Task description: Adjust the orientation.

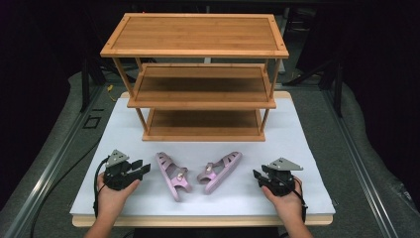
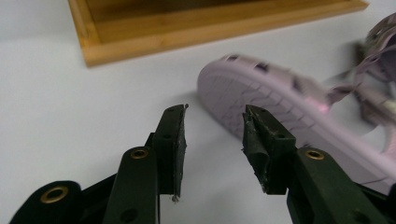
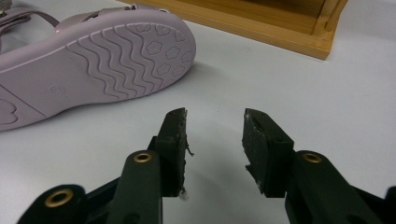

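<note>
In the left gripper view we see the left sandal smeared with blur — its straps at the right dissolve into streaks, its heel runs off the right edge, and the far jaw of the left tool covers part of its sole. In the right gripper view the right sandal is cut by the left edge, so we cannot see its heel, and the wooden rack shows only its bottom frame — the rest lies beyond the top edge.

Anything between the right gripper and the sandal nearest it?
No. In the high view, bare white table top separates the right gripper from the right-hand pink sandal; the right gripper view shows the same.
</note>
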`<state>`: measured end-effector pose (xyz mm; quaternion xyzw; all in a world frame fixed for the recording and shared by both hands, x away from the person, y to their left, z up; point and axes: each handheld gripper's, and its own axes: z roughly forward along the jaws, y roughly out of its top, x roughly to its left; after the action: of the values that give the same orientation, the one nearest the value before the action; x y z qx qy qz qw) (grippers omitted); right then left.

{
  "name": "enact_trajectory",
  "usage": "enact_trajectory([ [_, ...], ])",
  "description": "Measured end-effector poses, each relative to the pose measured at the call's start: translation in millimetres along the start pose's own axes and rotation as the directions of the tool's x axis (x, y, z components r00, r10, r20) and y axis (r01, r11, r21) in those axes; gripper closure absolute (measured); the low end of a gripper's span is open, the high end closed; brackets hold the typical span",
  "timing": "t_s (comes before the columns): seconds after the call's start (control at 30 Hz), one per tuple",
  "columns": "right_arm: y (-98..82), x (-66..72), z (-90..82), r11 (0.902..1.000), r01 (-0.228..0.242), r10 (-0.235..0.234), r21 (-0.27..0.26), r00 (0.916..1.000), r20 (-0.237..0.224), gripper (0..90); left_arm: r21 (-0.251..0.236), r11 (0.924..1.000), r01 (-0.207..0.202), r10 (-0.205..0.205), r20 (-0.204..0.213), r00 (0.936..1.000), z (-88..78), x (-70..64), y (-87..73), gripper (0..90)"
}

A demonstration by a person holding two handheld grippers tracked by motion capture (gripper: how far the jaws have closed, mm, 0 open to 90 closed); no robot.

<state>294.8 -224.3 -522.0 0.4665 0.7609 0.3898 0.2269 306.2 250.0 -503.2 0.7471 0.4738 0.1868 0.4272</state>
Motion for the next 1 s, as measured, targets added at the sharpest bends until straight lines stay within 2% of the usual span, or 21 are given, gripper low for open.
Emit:
enact_trajectory([
  [0.03, -0.4, -0.5, 0.6, 1.0000, -0.002, 0.002, 0.001, 1.0000, -0.001, 60.1, -0.014, 0.9998, -0.014, 0.014, 0.014, 0.9998, -2.4, -6.3, 6.1, 63.4],
  [0.13, -0.5, -1.2, 0.4, 0.9999, -0.011, 0.011, -0.003, 0.9999, 0.005, 60.4, -0.012, 0.9997, -0.023, 0.023, 0.027, 0.9994, -2.6, -12.7, 11.9, 66.8],
  [0.17, -0.7, -1.4, -0.3, 0.9998, -0.014, 0.014, -0.013, 0.9999, -0.004, 60.5, -0.013, 0.9995, -0.030, 0.030, 0.045, 0.9985, -0.2, -18.4, 15.8, 67.7],
  [0.4, -1.1, -2.9, -2.9, 0.9994, -0.027, 0.027, -0.021, 0.9995, 0.018, 60.9, 0.016, 0.9987, -0.047, 0.046, 0.046, 0.9979, 8.4, -27.6, 21.9, 64.2],
  [0.5, -1.7, -5.5, -3.4, 0.9990, -0.041, 0.041, -0.020, 0.9990, 0.016, 60.7, 0.034, 0.9981, -0.051, 0.050, 0.029, 0.9983, 13.5, -30.1, 24.0, 63.2],
  [0.73, -2.2, -6.1, -3.9, 0.9985, -0.048, 0.048, -0.027, 0.9987, 0.015, 60.1, 0.024, 0.9992, -0.031, 0.030, 0.025, 0.9992, 9.5, -28.1, 19.2, 64.8],
  [0.9, -2.1, -5.8, -3.8, 0.9988, -0.040, 0.041, -0.027, 0.9991, 0.014, 59.9, 0.045, 0.9990, 0.007, -0.008, 0.037, 0.9993, 0.2, -18.7, 10.8, 68.2],
  [1.0, -2.1, -5.6, -4.0, 0.9990, -0.041, 0.041, -0.021, 0.9991, 0.011, 60.0, 0.065, 0.9978, 0.013, -0.016, 0.039, 0.9991, -4.0, -13.7, 5.2, 73.7],
])
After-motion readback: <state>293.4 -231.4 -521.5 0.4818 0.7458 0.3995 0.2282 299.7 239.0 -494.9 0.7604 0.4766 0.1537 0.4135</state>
